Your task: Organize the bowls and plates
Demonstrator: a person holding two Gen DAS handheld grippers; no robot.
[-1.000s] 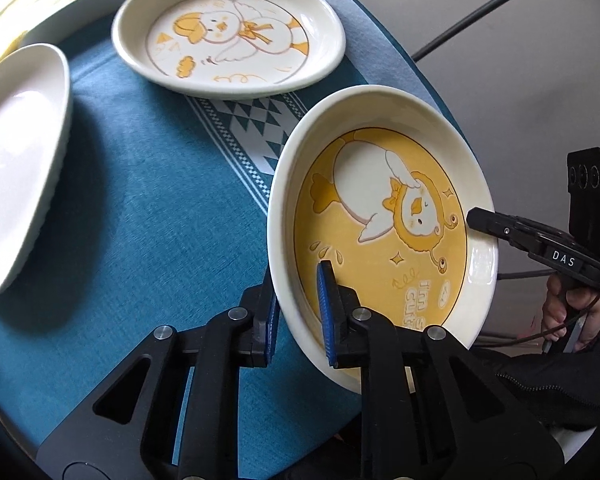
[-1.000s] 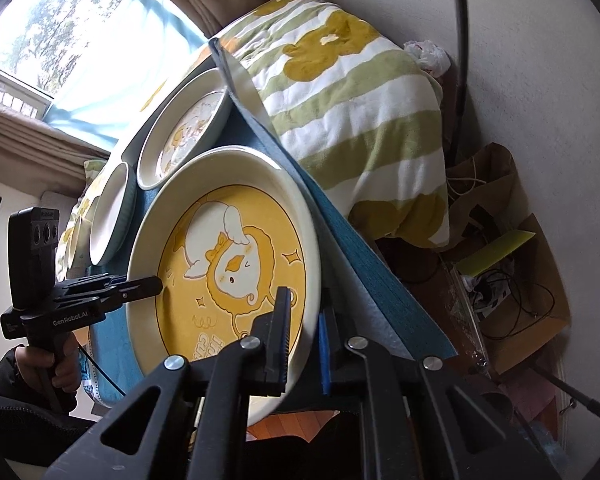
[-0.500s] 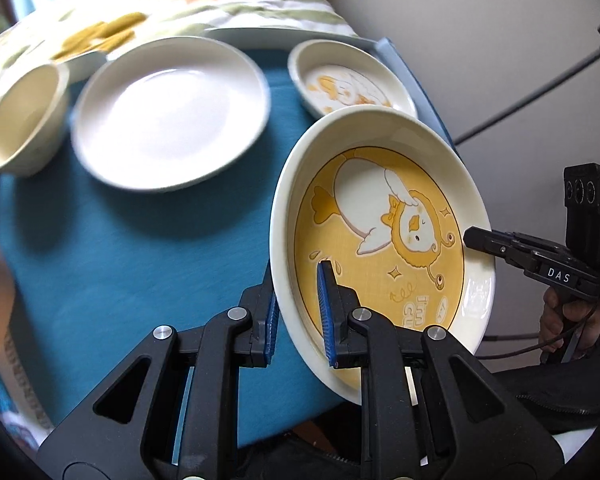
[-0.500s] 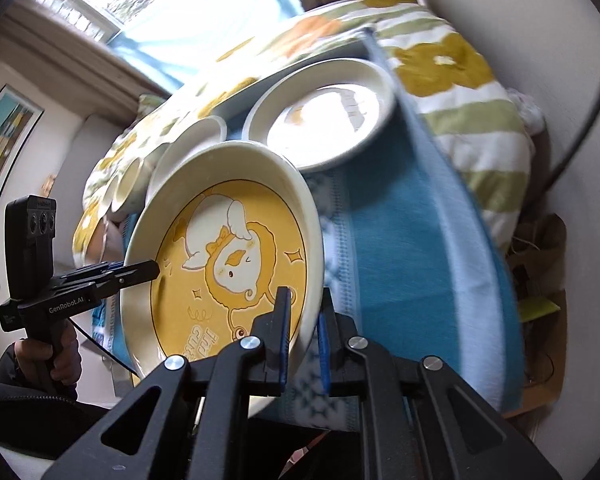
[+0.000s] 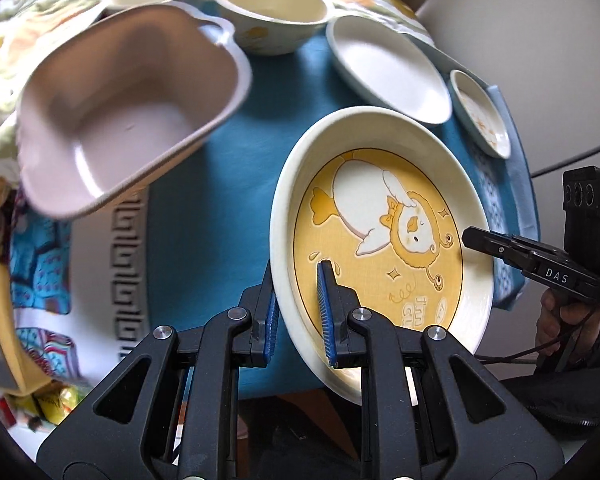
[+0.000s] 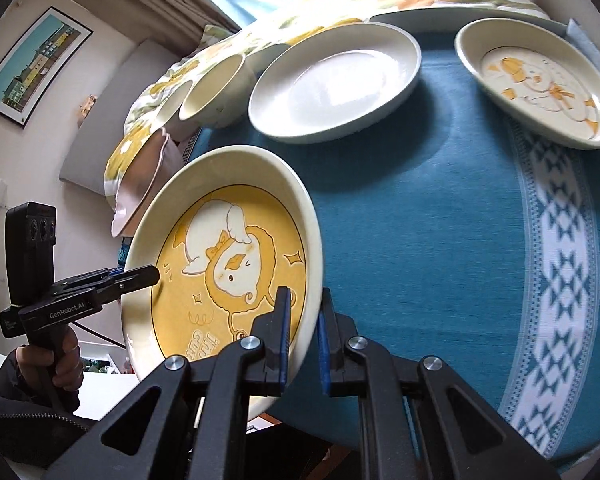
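Both the left gripper (image 5: 298, 312) and right gripper (image 6: 304, 344) pinch opposite rims of the round yellow duck-printed ceramic plate (image 5: 380, 248), held tilted, with the plain white plate (image 6: 332, 84) beyond it.

Yellow duck-print plate (image 5: 384, 240), plain white plate (image 6: 332, 80), pink tub (image 5: 128, 108), teal cloth (image 6: 420, 200).

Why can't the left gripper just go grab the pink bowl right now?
Probably not yet: the left gripper is clamped on the yellow duck plate, shared with the right gripper. The pink bowl looks otherwise unblocked.
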